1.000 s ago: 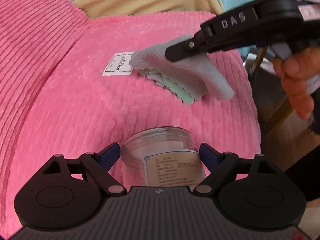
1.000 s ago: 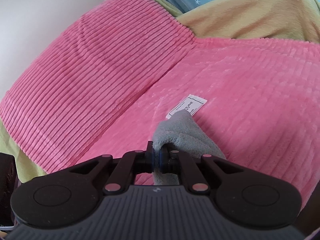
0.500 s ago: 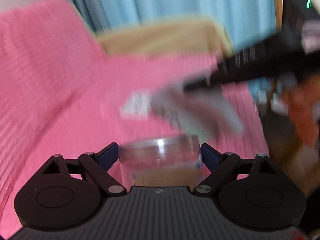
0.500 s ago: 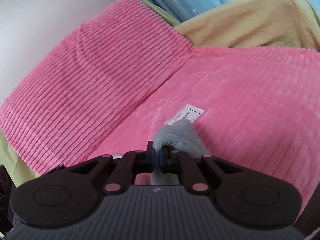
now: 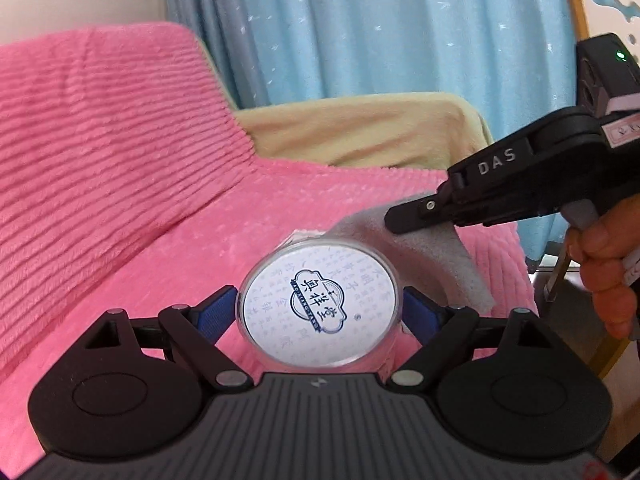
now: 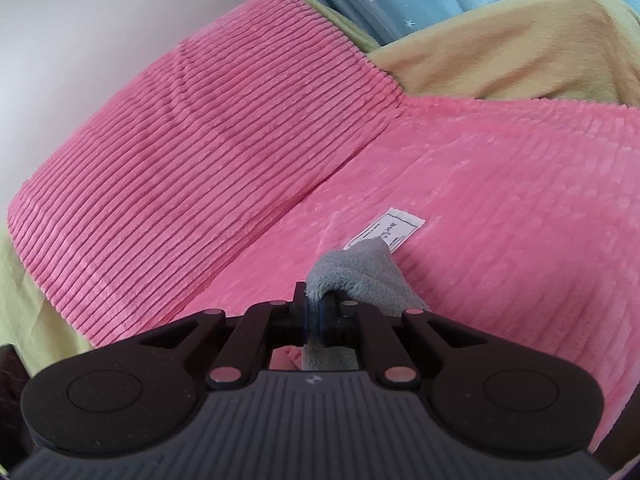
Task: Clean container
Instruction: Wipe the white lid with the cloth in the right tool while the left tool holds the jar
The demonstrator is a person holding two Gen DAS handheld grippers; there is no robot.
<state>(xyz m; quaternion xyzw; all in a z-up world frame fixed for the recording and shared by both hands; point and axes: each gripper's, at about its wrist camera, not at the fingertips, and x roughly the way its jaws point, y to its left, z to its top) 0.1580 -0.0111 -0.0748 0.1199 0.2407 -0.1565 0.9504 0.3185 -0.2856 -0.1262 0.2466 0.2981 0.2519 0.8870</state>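
Observation:
A clear round plastic container [image 5: 320, 306] with a white printed label facing the camera sits between the blue pads of my left gripper [image 5: 320, 312], which is shut on it and holds it above the pink sofa. My right gripper [image 6: 317, 316] is shut on a grey cloth [image 6: 356, 270]. In the left wrist view the right gripper [image 5: 394, 216] comes in from the right just above and behind the container, with the grey cloth [image 5: 444, 256] hanging below it.
A pink ribbed cover [image 5: 120, 168] lies over the sofa seat and back. A white tag [image 6: 386, 234] lies on the seat. A yellow-green blanket [image 5: 360, 128] covers the far armrest. Blue curtains [image 5: 360, 28] hang behind. A wooden chair [image 5: 596, 8] stands at the right.
My left gripper has lifted the container off the seat and tilted it so its labelled end faces the camera. The right gripper has raised the cloth off the seat.

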